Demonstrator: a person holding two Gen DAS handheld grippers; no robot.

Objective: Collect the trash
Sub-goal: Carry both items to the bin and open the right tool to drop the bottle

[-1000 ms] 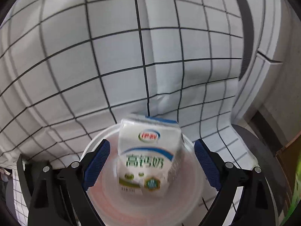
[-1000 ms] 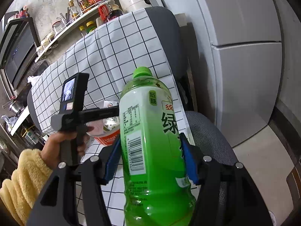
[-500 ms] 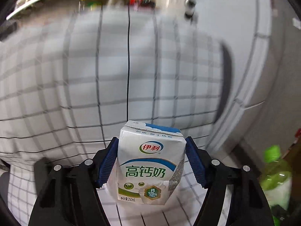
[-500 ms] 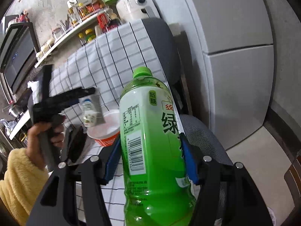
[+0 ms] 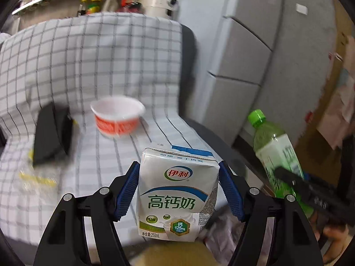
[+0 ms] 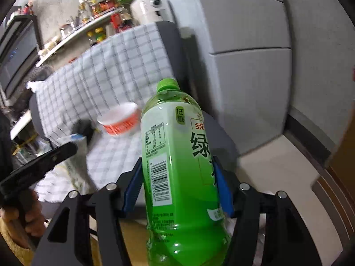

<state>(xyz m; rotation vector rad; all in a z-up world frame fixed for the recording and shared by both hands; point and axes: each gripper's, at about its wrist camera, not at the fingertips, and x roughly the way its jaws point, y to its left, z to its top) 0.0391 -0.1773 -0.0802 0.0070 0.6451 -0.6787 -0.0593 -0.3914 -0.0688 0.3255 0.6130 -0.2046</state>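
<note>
Left gripper (image 5: 177, 190) clamping milk carton (image 5: 177, 192), right gripper (image 6: 177, 188) clamping green bottle (image 6: 179, 173), both lifted near chair (image 5: 190, 44). Remaining: red bowl (image 5: 117, 117) sitting on chair seat.

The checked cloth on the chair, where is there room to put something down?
Bare checked cloth lies in front of the red-and-white paper bowl, toward the right edge. The left is crowded: a black flat object and crinkly clear wrappers.

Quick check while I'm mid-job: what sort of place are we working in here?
Most likely a home kitchen: a shelf of condiment bottles, a white countertop appliance and a grey fridge stand behind a chair draped in checked cloth.
</note>
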